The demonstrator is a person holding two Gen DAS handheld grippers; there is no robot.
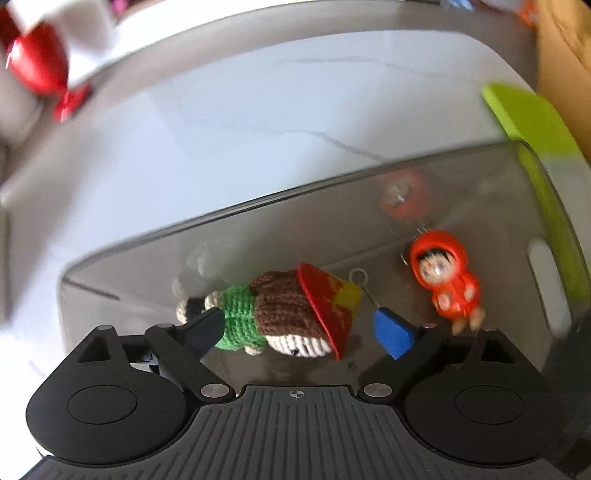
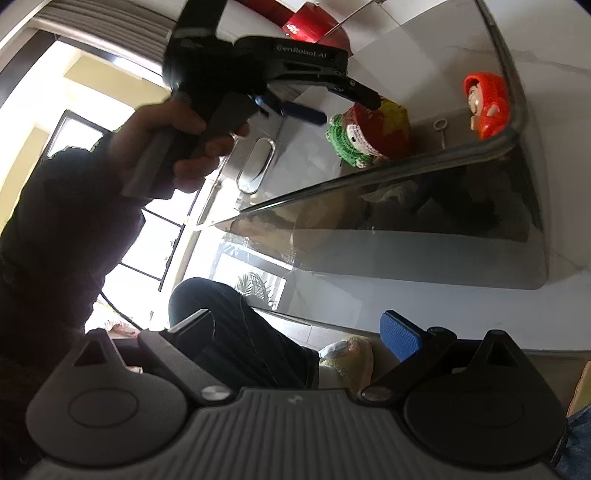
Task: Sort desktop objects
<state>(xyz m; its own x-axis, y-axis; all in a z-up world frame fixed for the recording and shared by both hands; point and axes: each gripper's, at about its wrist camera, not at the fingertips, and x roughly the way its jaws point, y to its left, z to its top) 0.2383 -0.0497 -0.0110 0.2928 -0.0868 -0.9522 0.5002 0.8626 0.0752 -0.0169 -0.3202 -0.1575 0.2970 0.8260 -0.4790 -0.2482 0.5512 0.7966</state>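
1. White marble-patterned tabletop (image 1: 229, 122) fills the background, grey veins running across it; a clear smoky plastic bin (image 1: 258, 218) stands on it, with a lime-green edge (image 1: 543, 155) at its far right side; bright windows show behind the person in the right wrist view.
2. Left gripper (image 1: 295, 330) points steeply down into the bin; its jaws stand wide apart, clamped on nothing; the black finger (image 1: 203, 328) sits at the left and the blue-padded finger (image 1: 393, 332) at the right.
3. Crocheted doll (image 1: 266, 314), in a green knitted top, brown wool and a red-and-yellow hat, lies on its side on the bin floor, right between the left claw's fingers; the black finger overlaps its green part, though I cannot tell whether it touches.
4. Small figure in a red hooded coat (image 1: 448, 277) lies further right in the bin, just beyond the blue pad, apart from the doll; a thin metal ring on a pin (image 1: 360, 278) lies between the two toys.
5. Right gripper (image 2: 306, 330) hangs outside the bin's near wall (image 2: 406, 243), low at the table edge; its jaws are spread wide with nothing between them but the person's dark trouser leg (image 2: 236, 332) and a slipper (image 2: 351, 354) far below.
6. From the right claw's view, a hand (image 2: 173, 147) grips the left tool's handle above the bin; a red object (image 2: 310, 26) sits beyond it on the table.
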